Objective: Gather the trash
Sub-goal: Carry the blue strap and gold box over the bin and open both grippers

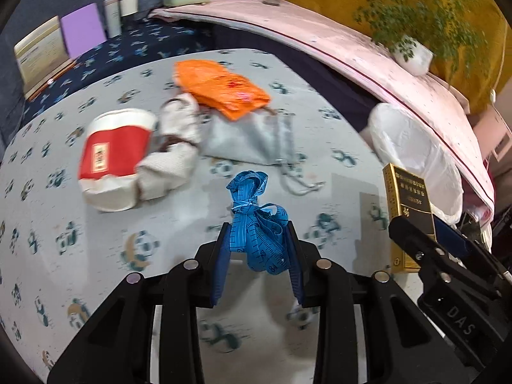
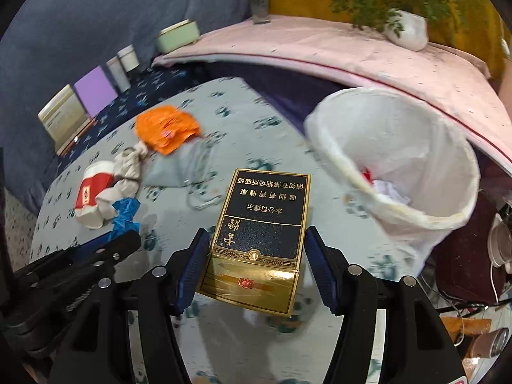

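Looking along the left gripper [image 1: 260, 240], a bunched blue tape measure [image 1: 257, 220] is seen pinched between the two blue pads, the jaws set narrow around it and the bundle lifted clear of the panda-print cloth [image 1: 96, 256] that covers the table. Beyond it on the cloth lie a red and white cup [image 1: 115, 156] on its side, a crumpled white rag [image 1: 179, 147] touching the cup, a grey pouch [image 1: 252, 140] just beside the rag, and an orange wrapper [image 1: 220, 88] resting partly on the pouch. At the right edge the right gripper [image 1: 425, 233] is seen from the side with a gold and black box [image 1: 408, 198] standing upright in it, and behind that box the white-lined bin [image 1: 416, 160] stands near the pink-covered ledge [image 1: 320, 35], on which a potted plant [image 1: 412, 54] stands. From the right wrist, the box [image 2: 260, 233] is seen flat between the right gripper's [image 2: 256, 265] pads, held above the cloth [image 2: 336, 224]; the left pad is pressed against the box's edge, while a slim gap appears at the right pad, so the grip is judged only as the jaws standing fairly wide about the box. The bin [image 2: 393, 147] is shown tilted toward the camera, up and to the right of the box, with white paper and a red scrap inside. At lower left the left gripper [image 2: 121, 236] is visible with the tape measure [image 2: 126, 214] at its tip, and the cup [image 2: 94, 188], rag [image 2: 129, 166], pouch [image 2: 182, 166] and wrapper [image 2: 164, 131] lie farther back on the cloth.
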`<state>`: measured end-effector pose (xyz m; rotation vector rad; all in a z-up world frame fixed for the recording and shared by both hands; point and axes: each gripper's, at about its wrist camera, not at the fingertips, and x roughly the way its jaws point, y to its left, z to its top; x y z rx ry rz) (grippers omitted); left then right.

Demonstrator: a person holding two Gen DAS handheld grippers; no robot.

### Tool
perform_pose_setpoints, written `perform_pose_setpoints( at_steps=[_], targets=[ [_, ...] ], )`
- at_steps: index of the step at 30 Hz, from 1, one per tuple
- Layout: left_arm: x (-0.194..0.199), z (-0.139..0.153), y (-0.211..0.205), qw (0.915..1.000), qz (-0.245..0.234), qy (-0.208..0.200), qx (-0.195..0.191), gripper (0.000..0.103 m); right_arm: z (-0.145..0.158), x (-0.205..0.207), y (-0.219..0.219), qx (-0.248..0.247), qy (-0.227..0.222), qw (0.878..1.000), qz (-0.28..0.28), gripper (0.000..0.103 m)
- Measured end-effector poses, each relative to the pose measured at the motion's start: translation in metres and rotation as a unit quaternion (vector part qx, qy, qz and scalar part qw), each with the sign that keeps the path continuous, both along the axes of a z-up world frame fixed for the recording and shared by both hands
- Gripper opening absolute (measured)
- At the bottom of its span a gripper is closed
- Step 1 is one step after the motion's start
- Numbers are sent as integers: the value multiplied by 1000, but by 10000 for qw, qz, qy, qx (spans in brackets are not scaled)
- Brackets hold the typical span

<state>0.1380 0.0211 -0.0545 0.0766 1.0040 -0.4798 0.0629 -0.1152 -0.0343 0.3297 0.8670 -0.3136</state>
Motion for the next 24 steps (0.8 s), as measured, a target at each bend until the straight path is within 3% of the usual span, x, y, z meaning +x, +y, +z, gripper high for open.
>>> perform_pose_setpoints(
  at_steps=[10,24],
  targets=[
    [-16,14,-77,9980,-611,-114,-75,31,15,-31,-67,12,-185,9980,-603,59],
    [-22,28,-152,9931,-1136,-281,-68,31,30,-56,-134,-113,-472,9923,-1137,59]
  ],
)
